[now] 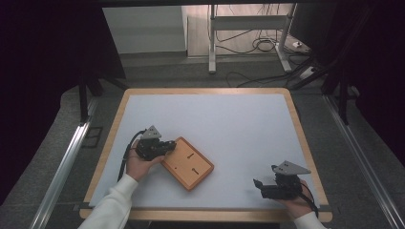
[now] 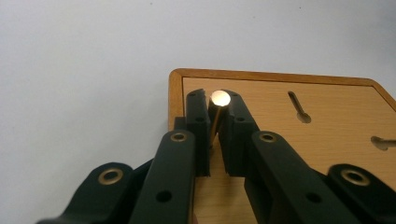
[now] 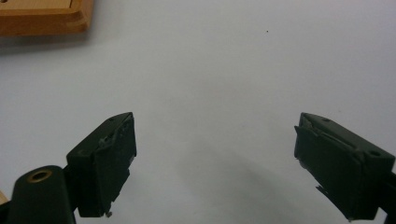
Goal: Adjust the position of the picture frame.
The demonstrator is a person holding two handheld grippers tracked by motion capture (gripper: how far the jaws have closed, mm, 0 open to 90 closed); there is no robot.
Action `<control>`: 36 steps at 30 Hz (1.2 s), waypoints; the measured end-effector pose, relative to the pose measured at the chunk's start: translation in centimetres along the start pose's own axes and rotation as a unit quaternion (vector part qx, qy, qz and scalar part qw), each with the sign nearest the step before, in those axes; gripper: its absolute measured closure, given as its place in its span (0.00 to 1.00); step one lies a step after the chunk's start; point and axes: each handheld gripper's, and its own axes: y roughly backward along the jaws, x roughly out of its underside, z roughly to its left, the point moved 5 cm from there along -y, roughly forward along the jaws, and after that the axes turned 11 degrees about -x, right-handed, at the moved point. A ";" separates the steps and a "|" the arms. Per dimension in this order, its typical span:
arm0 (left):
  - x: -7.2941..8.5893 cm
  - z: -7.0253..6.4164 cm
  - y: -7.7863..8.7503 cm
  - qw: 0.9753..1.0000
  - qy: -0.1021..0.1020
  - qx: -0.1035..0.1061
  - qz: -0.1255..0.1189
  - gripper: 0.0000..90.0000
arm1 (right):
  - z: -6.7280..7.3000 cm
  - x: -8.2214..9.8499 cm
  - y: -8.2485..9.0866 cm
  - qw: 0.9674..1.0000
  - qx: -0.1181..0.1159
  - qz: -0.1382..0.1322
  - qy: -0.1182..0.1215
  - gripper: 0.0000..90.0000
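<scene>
A wooden board (image 1: 188, 163) with two keyhole slots lies tilted on the white table, left of the middle. My left gripper (image 1: 165, 147) reaches over the board's near-left corner. In the left gripper view its jaws (image 2: 218, 107) are shut on a thin brass pin (image 2: 220, 98) with a round shiny head, held just above the board (image 2: 327, 112). One keyhole slot (image 2: 299, 107) lies to the right of the pin. My right gripper (image 1: 258, 185) rests near the table's front right, apart from the board. Its jaws (image 3: 215, 154) stand wide open over bare table, with the board's corner (image 3: 42, 21) far off.
The white table top (image 1: 229, 124) has a wooden rim (image 1: 112, 133). Beyond the far edge are a metal stand (image 1: 212, 43) and loose cables (image 1: 260, 45) on the floor. A second keyhole slot (image 2: 384, 143) sits at the board's right side.
</scene>
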 end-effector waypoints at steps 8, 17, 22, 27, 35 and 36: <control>-0.4 -0.1 -0.5 1.000 -0.016 0.015 0.002 0.93 | 0.0 0.1 0.0 1.000 -0.001 0.001 -0.005 0.15; -1.2 -0.6 -1.4 0.998 -0.048 0.031 0.008 0.93 | 0.2 0.1 -0.1 1.000 -0.004 0.004 0.000 0.15; -1.5 -0.9 -2.1 0.998 -0.057 0.037 0.011 0.93 | 0.2 0.1 0.0 1.000 -0.004 0.003 -0.001 0.15; -1.9 -1.7 -3.1 0.997 -0.061 0.048 0.009 0.93 | 0.2 0.1 -0.1 1.000 -0.004 0.005 -0.001 0.15; -2.1 -3.2 -4.7 0.996 -0.062 0.070 0.012 0.93 | 0.3 0.2 -0.1 1.000 -0.005 0.005 -0.002 0.15; -2.0 -3.3 -5.0 0.996 -0.061 0.071 0.014 0.94 | 0.3 0.2 -0.1 1.000 -0.006 0.005 -0.002 0.15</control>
